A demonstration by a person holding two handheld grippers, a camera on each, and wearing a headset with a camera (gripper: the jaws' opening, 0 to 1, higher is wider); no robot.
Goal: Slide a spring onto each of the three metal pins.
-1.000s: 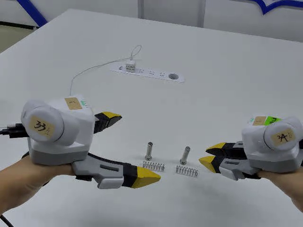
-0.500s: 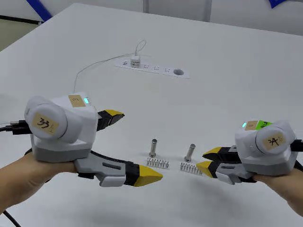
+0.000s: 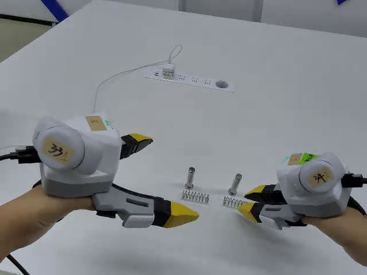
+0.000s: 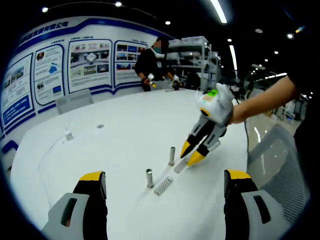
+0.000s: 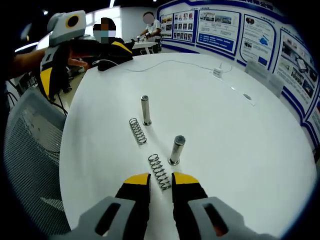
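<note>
1. Head view: I hold the left gripper (image 3: pixel 162 177) with its jaws spread wide, toward the near edge of the white table (image 3: pixel 287 103). The right gripper (image 3: pixel 250 200) shows a narrow gap, its yellow tips at the right spring (image 3: pixel 232 201). The left pin (image 3: pixel 190 177) and right pin (image 3: pixel 235 184) stand upright. The left spring (image 3: pixel 195 197) lies just before its pin. A power strip (image 3: pixel 189 78) sits toward the far edge.
2. Left gripper view: my jaws stand wide, with both pins and both springs beyond them.
3. Right gripper view: the jaws stand narrow. The right spring's near end lies in the gap, and I cannot tell if it touches.
</note>
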